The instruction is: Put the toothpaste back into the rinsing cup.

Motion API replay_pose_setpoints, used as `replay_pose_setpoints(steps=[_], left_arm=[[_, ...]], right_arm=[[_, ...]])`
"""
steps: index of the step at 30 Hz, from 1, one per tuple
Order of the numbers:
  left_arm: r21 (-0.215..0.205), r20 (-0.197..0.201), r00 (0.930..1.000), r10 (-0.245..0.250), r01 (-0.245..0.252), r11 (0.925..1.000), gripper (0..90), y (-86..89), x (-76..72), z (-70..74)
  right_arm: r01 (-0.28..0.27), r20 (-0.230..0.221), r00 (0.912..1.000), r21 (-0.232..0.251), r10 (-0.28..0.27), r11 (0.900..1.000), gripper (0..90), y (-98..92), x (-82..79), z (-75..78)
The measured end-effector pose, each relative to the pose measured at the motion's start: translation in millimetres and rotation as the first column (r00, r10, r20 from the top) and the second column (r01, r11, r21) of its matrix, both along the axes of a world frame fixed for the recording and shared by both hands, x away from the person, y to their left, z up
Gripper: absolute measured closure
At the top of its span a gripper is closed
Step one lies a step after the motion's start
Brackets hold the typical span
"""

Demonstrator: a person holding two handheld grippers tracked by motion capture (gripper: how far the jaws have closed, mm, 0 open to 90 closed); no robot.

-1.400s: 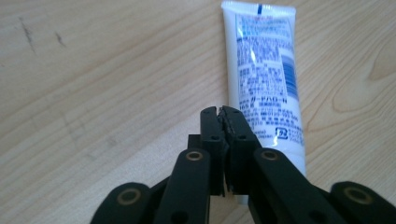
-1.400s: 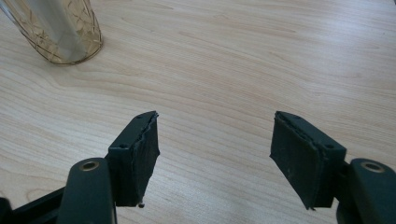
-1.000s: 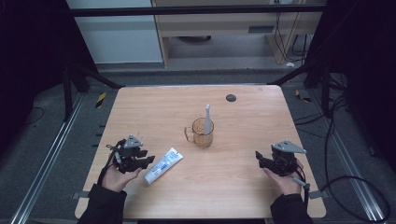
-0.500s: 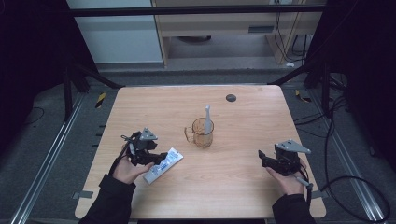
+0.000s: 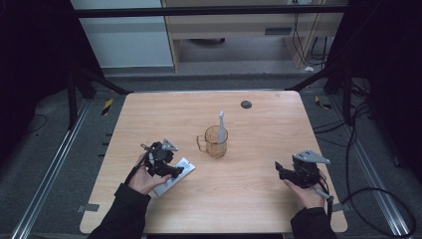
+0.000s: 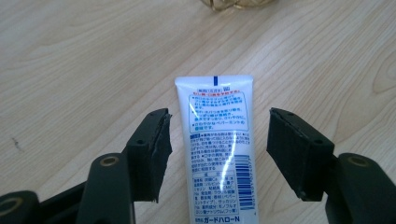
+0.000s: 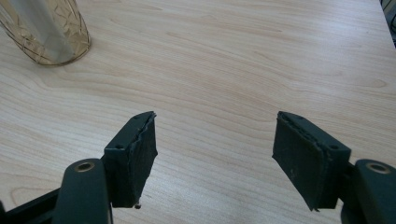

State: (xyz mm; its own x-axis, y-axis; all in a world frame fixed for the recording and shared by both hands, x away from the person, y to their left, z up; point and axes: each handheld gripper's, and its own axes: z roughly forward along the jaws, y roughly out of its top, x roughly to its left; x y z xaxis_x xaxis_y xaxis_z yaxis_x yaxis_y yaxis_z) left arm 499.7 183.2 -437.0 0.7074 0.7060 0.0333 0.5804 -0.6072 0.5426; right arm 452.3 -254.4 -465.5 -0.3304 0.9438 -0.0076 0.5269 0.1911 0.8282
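Observation:
A white toothpaste tube (image 5: pixel 185 167) lies flat on the wooden table (image 5: pixel 259 209), front left of centre. My left gripper (image 5: pixel 175 171) is low over it. Its jaws have just been opening and now straddle the tube (image 6: pixel 217 140) with a gap on each side, the pads not touching it. Mid-table stands an amber glass mug (image 5: pixel 217 143) with a white toothbrush (image 5: pixel 221 123) upright inside. My right gripper (image 5: pixel 279 172) rests open at the front right, with bare wood between its fingers (image 7: pixel 133 154). The mug (image 7: pixel 46 32) is at the upper left of its view.
A small black round disc (image 5: pixel 246 104) sits near the table's far edge. Dark frame bars and cables surround the table, with a cable (image 5: pixel 368 199) trailing off the right gripper. Bare wood lies between the mug and the right gripper.
The left hand has moved right along the table onto the toothpaste tube, and its jaws now stand wider apart. The right hand has stayed where it was.

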Motion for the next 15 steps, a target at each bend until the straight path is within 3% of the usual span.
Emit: replay_pose_setpoints(steps=[10,15], left_arm=[[0.072,-0.048,0.9988,-0.009,0.013,0.9973,33.7,-5.6,3.9,-14.4],[0.084,-0.076,0.9971,0.003,0.004,0.9964,32.5,-4.4,6.5,-21.5]], right_arm=[[-0.006,-0.006,1.0,-0.002,0.006,1.0,29.9,1.5,0.7,-0.3],[-0.01,-0.01,0.9999,-0.002,0.01,1.0,29.8,4.1,0.9,0.5]])
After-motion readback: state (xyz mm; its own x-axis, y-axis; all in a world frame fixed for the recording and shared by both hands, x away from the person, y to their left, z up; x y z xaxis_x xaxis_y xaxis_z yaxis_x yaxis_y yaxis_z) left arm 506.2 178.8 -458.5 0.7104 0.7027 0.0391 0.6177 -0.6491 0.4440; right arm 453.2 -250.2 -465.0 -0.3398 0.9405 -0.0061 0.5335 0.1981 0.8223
